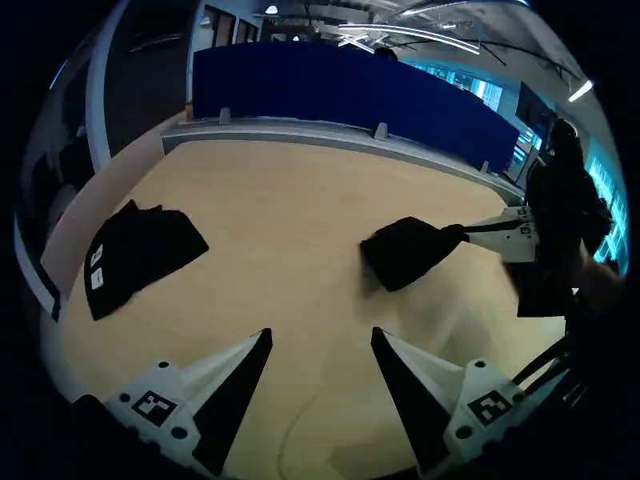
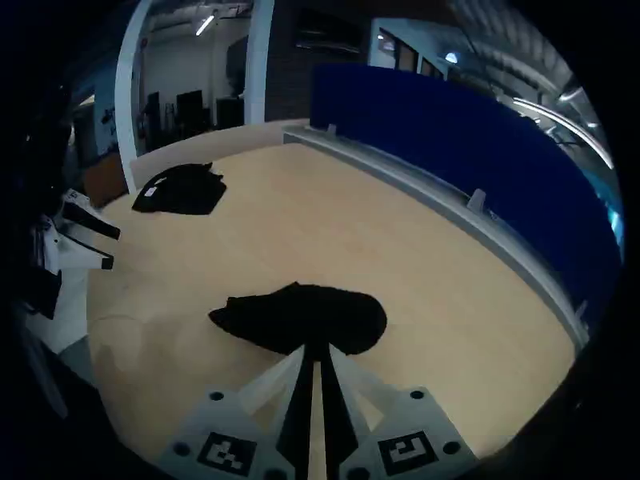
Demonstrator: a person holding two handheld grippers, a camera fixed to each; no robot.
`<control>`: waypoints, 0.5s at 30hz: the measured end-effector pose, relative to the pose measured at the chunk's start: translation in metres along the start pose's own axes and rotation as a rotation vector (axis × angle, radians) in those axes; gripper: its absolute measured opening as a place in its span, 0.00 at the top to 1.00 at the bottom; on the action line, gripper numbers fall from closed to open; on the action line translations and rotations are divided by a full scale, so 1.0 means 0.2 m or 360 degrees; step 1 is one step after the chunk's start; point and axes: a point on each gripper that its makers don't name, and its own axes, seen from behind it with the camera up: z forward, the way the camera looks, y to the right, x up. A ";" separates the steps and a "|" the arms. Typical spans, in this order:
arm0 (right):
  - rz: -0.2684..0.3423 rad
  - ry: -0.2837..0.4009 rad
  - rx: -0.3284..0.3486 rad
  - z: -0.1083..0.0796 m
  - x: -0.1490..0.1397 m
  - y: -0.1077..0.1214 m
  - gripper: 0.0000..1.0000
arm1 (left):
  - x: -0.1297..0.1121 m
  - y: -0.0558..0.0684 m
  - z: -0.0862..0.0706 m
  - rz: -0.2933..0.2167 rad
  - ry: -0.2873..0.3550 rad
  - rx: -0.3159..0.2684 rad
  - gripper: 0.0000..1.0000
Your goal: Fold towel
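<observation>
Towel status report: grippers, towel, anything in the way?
Left hand-held gripper open, empty. Right hand-held gripper shut on black towel edge. Second black cloth lies apart, not blocking.

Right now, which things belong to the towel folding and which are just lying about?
Job: black towel, pinched by right gripper; left gripper, open.
Lying about: second black cloth with white tags, apart from the towel; blue partition.

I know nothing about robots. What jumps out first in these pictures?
A bunched black towel lies mid-table, pinched at its near edge by the shut right gripper. The left gripper hangs open above the wooden table, and a second black cloth lies to its left.
</observation>
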 end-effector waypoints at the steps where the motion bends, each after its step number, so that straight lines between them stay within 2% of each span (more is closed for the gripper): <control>1: 0.0000 0.0013 -0.0002 -0.01 0.02 0.01 0.94 | 0.01 0.00 0.00 0.0004 0.0002 0.0001 0.08; 8: -0.0013 0.0090 -0.0021 -0.12 0.19 0.07 0.94 | 0.04 -0.01 0.00 0.0032 0.0016 0.0008 0.08; 15: 0.0006 0.0142 -0.0054 -0.24 0.28 0.17 0.94 | 0.08 0.01 0.01 0.0042 0.0017 -0.0006 0.08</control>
